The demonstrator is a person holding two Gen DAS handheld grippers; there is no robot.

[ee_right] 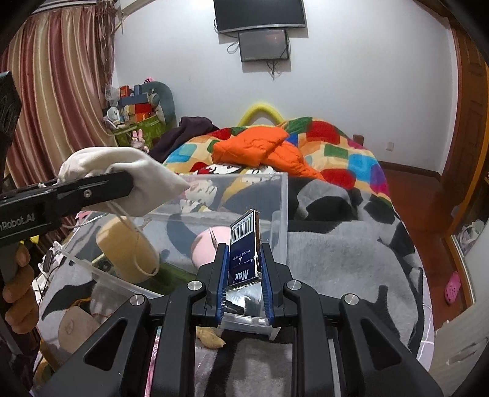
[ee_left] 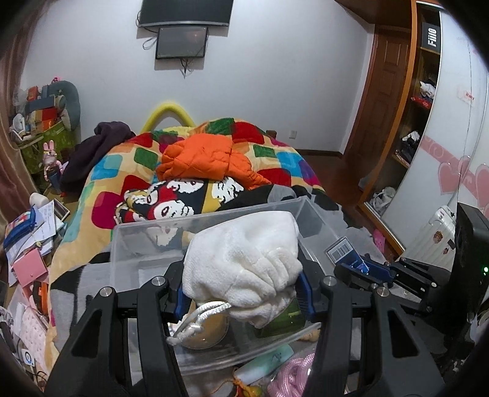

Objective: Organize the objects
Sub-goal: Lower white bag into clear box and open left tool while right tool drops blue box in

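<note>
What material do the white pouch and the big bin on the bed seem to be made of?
White pouch: soft fleece-like cloth, matte; it bunches and wrinkles in the left claw. Bin: clear, glossy, probably hard plastic; bedding shows through its straight walls.

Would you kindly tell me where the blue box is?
The blue box is pinched in the right gripper, over the clear bin's near right corner.

Bedroom clutter beyond the sorting spot

An orange quilted jacket (ee_left: pixel 201 158) lies on a colourful checked blanket (ee_left: pixel 122 171) over the bed; two dark screens (ee_right: pixel 262 27) hang on the white wall, striped curtains (ee_right: pixel 58 91) at left, a white suitcase (ee_left: pixel 437 235) by the wardrobe.
</note>
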